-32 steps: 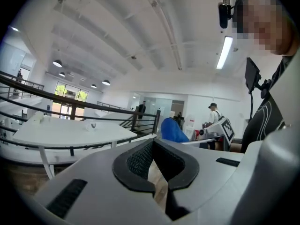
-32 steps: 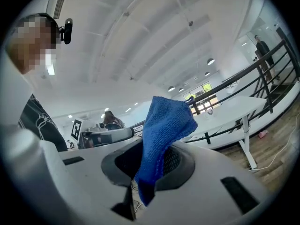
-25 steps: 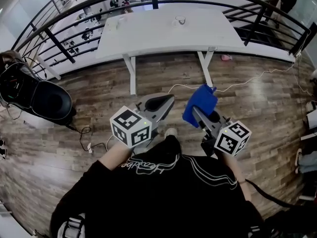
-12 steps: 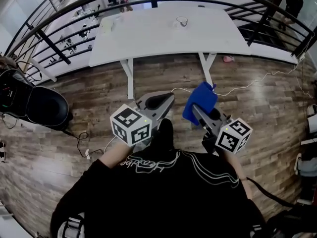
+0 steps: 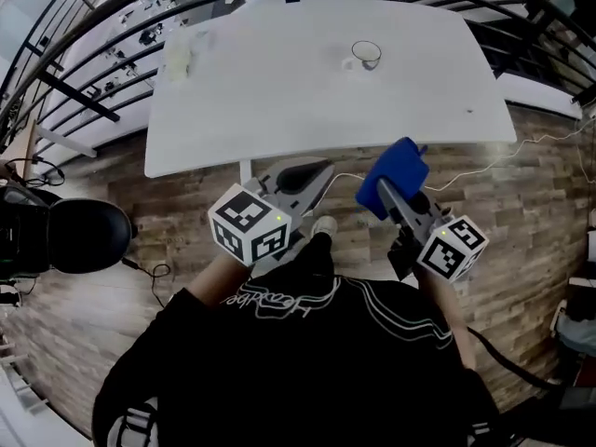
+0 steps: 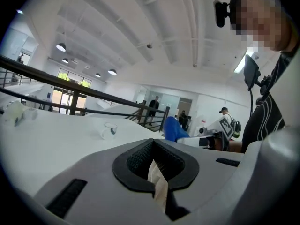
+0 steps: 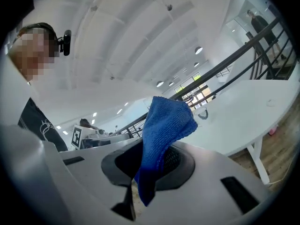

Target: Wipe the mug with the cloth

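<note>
A clear glass mug stands on the far part of the white table. My right gripper is shut on a blue cloth, which sticks up out of its jaws. It hovers over the table's near edge, well short of the mug. My left gripper is shut with nothing in it, beside the right one at the same edge. The cloth also shows in the left gripper view, to the right of the mug.
A pale small object lies at the table's far left. A black railing runs behind the table. A black chair stands on the wooden floor at the left, with cables trailing on the right.
The person has walked up to the table, which now fills the upper view. Both grippers keep their pose, now reaching the table's near edge. The cloth stays held.
</note>
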`<move>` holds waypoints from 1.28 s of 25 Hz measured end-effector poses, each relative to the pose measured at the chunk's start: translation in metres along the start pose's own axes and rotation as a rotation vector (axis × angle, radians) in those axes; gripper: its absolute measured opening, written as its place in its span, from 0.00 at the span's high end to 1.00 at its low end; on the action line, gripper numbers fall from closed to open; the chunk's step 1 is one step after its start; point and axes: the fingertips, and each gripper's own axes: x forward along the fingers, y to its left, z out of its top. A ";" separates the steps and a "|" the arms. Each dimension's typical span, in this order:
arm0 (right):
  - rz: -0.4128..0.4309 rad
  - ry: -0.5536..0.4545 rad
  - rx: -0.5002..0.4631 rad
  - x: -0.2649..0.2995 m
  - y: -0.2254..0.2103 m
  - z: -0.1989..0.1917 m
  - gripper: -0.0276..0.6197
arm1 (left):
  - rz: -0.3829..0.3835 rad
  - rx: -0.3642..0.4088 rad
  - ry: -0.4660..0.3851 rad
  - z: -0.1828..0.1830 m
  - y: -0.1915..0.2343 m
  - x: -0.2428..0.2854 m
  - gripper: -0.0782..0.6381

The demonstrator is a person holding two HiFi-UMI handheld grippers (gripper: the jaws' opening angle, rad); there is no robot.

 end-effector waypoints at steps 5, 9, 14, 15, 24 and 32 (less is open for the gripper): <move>-0.034 -0.036 0.007 0.093 -0.076 0.063 0.88 | -0.009 0.019 0.015 0.042 0.109 0.067 0.88; -0.061 -0.056 0.030 0.130 -0.114 0.077 0.88 | -0.023 0.032 0.047 0.044 0.155 0.102 0.88; -0.103 -0.075 0.086 0.147 -0.148 0.075 0.88 | -0.023 0.025 0.102 0.032 0.188 0.133 0.88; -0.111 -0.077 0.098 0.152 -0.155 0.077 0.88 | -0.023 0.031 0.107 0.034 0.196 0.139 0.88; -0.135 -0.058 0.163 0.176 -0.192 0.069 0.88 | 0.004 0.029 0.160 0.020 0.236 0.172 0.88; -0.169 -0.072 0.235 0.188 -0.219 0.055 0.88 | 0.002 0.024 0.216 0.001 0.264 0.205 0.77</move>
